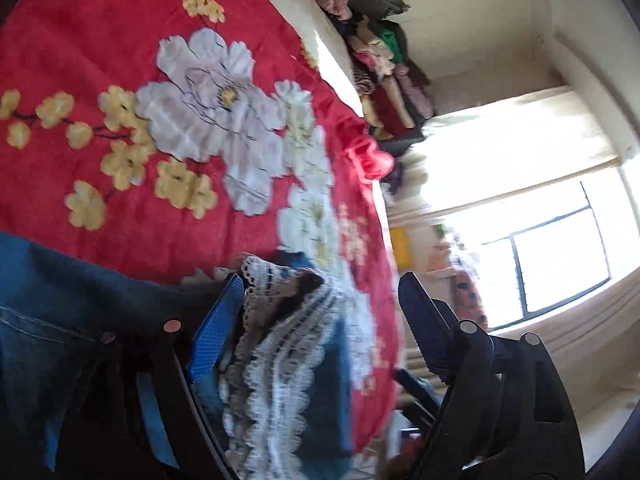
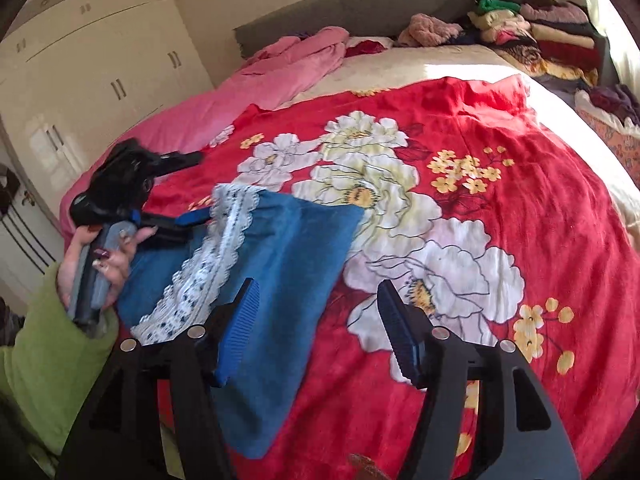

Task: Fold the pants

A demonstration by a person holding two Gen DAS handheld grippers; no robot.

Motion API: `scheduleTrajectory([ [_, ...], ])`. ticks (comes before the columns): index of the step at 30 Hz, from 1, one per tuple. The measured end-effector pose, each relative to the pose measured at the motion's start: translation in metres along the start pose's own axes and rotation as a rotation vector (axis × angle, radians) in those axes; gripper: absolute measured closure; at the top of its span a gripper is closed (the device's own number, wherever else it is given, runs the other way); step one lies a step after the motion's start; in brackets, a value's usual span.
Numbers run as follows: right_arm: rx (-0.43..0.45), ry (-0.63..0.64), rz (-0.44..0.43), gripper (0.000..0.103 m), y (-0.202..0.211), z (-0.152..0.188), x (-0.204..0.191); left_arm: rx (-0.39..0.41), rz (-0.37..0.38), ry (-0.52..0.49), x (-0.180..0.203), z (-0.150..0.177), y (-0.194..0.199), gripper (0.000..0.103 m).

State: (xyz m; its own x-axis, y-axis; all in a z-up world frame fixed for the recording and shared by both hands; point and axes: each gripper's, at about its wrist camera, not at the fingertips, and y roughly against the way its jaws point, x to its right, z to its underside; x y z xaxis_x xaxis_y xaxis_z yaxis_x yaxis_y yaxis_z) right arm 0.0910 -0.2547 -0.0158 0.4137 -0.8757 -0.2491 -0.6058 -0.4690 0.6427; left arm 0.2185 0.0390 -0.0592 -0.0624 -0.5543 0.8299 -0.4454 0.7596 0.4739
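Observation:
Blue denim pants (image 2: 288, 280) with white lace trim (image 2: 208, 264) lie on a red floral blanket (image 2: 500, 128) on the bed, folded into a block. In the left wrist view the pants (image 1: 48, 320) and lace hem (image 1: 280, 340) fill the lower left. My left gripper (image 1: 320, 312) is open, its fingers spread wide, with the lace hem lying between them. It also shows in the right wrist view (image 2: 192, 188), at the pants' far left edge. My right gripper (image 2: 318, 316) is open and empty, just above the near part of the pants.
A pink quilt (image 2: 280, 68) lies at the back left of the bed. Stacks of folded clothes (image 2: 540, 32) sit at the back right by the grey headboard (image 2: 352, 4). A white wardrobe (image 2: 92, 60) stands left. A window (image 1: 552, 264) is beyond the bed's edge.

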Motion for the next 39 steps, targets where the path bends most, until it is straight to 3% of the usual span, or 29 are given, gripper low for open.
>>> scheduleTrajectory([
  [2,0.000,0.133,-0.011,0.042,-0.001,0.008,-0.036,-0.009,-0.105,-0.043,0.002,0.003,-0.009,0.031],
  [6,-0.024,0.388,-0.052,0.043,-0.015,0.032,-0.107,-0.059,-0.154,-0.104,0.011,0.009,-0.023,0.035],
  [8,-0.040,0.460,-0.041,0.043,-0.027,0.038,-0.126,-0.072,-0.180,-0.134,0.015,0.011,-0.027,0.070],
  [11,-0.082,0.484,-0.060,0.043,-0.047,0.040,-0.141,-0.072,-0.212,-0.143,0.011,0.011,-0.029,0.087],
  [16,-0.122,0.485,-0.028,0.047,-0.073,0.043,-0.145,-0.071,-0.202,-0.151,0.013,0.011,-0.025,0.090],
  [18,-0.143,0.440,-0.037,0.062,-0.080,0.043,-0.138,-0.070,-0.199,-0.153,0.016,0.012,-0.024,0.090],
  [19,-0.145,0.407,-0.063,0.077,-0.080,0.041,-0.133,-0.072,-0.190,-0.151,0.017,0.012,-0.023,0.090],
  [21,-0.133,0.347,-0.121,0.088,-0.074,0.037,-0.123,-0.073,-0.176,-0.146,0.022,0.012,-0.022,0.091],
  [25,-0.076,0.150,-0.276,0.093,-0.046,0.021,-0.083,-0.077,-0.178,-0.169,0.044,0.016,-0.030,0.092],
  [28,-0.001,-0.005,-0.334,0.093,-0.018,0.016,-0.040,-0.105,-0.183,-0.187,0.066,0.021,-0.045,0.092],
  [32,0.119,-0.178,-0.352,0.093,0.023,0.021,0.016,-0.137,-0.180,-0.204,0.099,0.024,-0.066,0.093],
  [39,0.290,-0.280,-0.319,0.093,0.081,0.041,0.071,-0.183,-0.182,-0.255,0.162,0.035,-0.107,0.093],
])
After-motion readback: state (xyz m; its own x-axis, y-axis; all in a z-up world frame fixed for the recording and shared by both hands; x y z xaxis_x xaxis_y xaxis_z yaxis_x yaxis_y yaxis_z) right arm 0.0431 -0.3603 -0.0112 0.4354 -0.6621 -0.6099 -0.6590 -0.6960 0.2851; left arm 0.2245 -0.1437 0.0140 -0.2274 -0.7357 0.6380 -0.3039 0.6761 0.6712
